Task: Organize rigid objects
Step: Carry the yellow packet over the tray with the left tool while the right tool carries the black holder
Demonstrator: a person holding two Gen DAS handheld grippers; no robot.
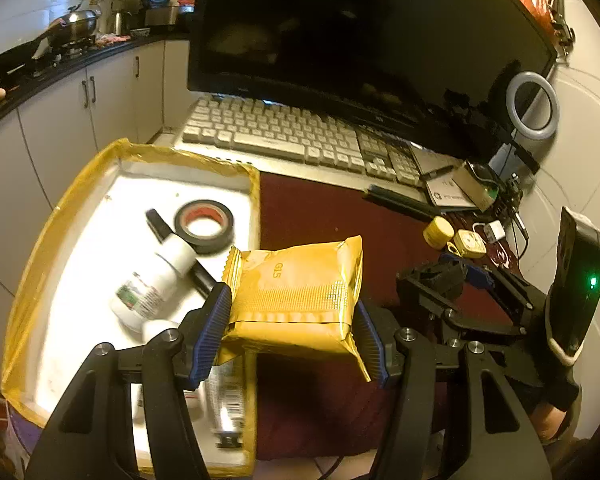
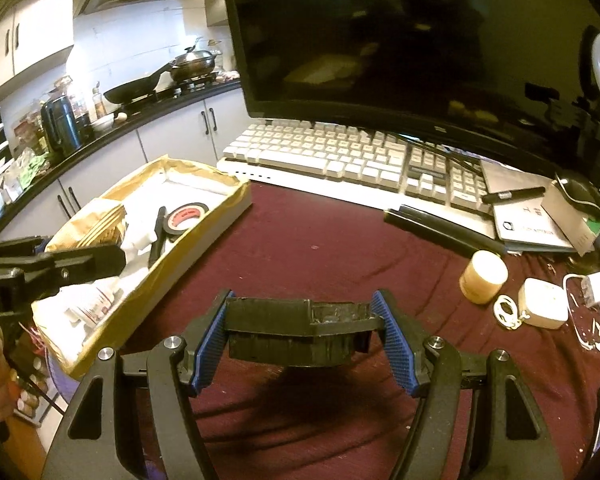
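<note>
Table covered with dark maroon cloth. Far left on it: shallow tray with yellow-taped rim. Far edge: white keyboard in front of a black monitor. Just near the keyboard, right of centre, a long black bar. Far right: notebook with a black pen on top. Right side on the cloth: small yellow jar, beside it a white-yellow square gadget, then a white charger plug with cable.
</note>
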